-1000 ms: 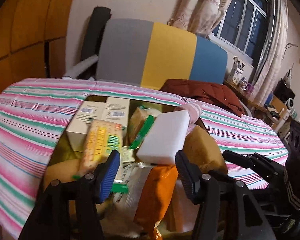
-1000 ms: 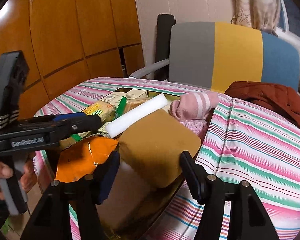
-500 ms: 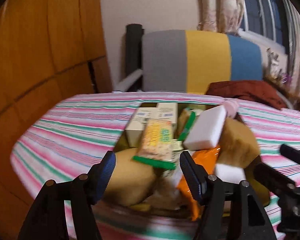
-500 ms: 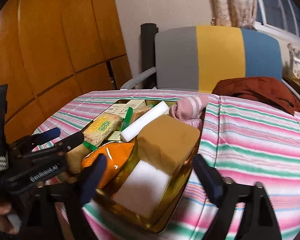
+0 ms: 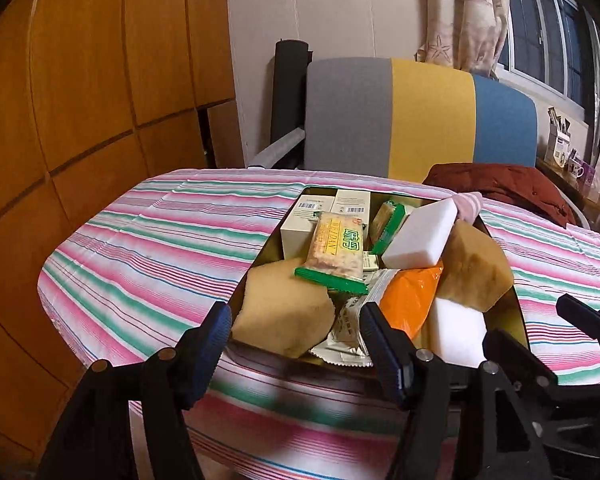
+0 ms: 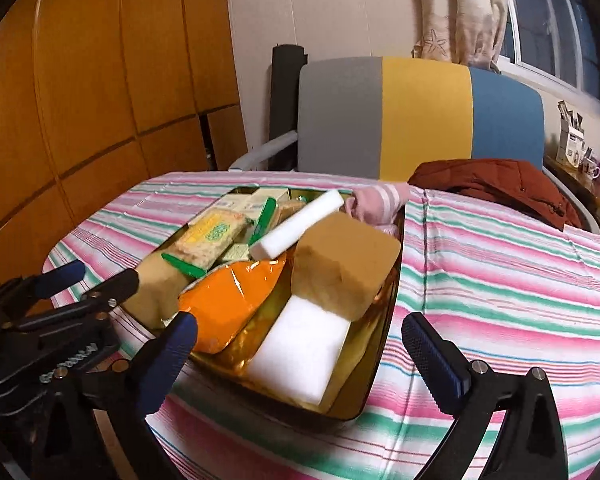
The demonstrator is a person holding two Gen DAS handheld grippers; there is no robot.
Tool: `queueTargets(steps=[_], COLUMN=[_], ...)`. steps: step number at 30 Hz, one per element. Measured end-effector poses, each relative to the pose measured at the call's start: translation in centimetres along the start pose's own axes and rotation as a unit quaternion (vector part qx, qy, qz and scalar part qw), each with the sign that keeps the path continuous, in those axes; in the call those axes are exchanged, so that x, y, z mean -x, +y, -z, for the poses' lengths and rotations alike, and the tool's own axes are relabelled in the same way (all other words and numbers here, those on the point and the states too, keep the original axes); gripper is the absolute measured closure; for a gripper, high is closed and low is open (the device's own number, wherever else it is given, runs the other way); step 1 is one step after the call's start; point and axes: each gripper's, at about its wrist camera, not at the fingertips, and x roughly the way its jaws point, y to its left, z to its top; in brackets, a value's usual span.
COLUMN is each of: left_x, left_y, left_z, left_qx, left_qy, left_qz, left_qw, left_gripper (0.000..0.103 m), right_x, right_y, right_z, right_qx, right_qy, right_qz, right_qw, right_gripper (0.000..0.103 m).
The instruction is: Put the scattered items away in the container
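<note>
A dark amber tray [image 5: 518, 312] [image 6: 384, 332] on the striped table is heaped with items: brown sponges [image 5: 284, 312] [image 6: 344, 264], white foam blocks [image 5: 420, 236] [image 6: 300, 356], an orange packet [image 5: 410, 300] [image 6: 228, 304], a cracker pack [image 5: 336, 248] [image 6: 208, 236], cream boxes [image 5: 304, 216] and a pink sock [image 6: 380, 200]. My left gripper [image 5: 296, 344] is open and empty, held in front of the tray's near edge. My right gripper [image 6: 300, 344] is open wide and empty, at the tray's near right side. Each gripper shows in the other's view [image 5: 580, 344] [image 6: 72, 292].
The table wears a pink, green and white striped cloth [image 5: 148, 248] [image 6: 500, 280]. A grey, yellow and blue chair [image 5: 420, 116] stands behind it with a red-brown jacket [image 6: 496, 188] on the seat. Wooden panels [image 5: 80, 100] line the left wall. A window is at the far right.
Both grippers have drawn back and up from the tray. The right gripper's jaws have spread wider. The items in the tray lie as before.
</note>
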Motion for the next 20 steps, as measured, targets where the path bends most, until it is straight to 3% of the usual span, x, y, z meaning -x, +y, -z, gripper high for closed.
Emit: queueTargets(steps=[3,9,20], left_x=[0.3,0.8,1.3], left_y=[0.0,0.2,0.6], left_z=[0.2,0.5,0.7], left_qx=[0.002,0.005,0.007], left_qy=[-0.001,-0.016,-0.016], left_qz=[0.006,0.010,0.007], left_qw=[1.0000,0.9998,0.9998], left_gripper=[0.036,0.046,0.046], right_x=[-0.1,-0.1,0.1], right_y=[0.1,0.6,0.9], right_z=[0.1,0.4,0.4], right_qx=[0.002,0.010,0.014], right_qy=[0.004,0.008,0.007], right_qz=[0.011,0.026,0.028], right_qw=[1.000,1.000,0.999], right_gripper=[0.000,0.000,0.000])
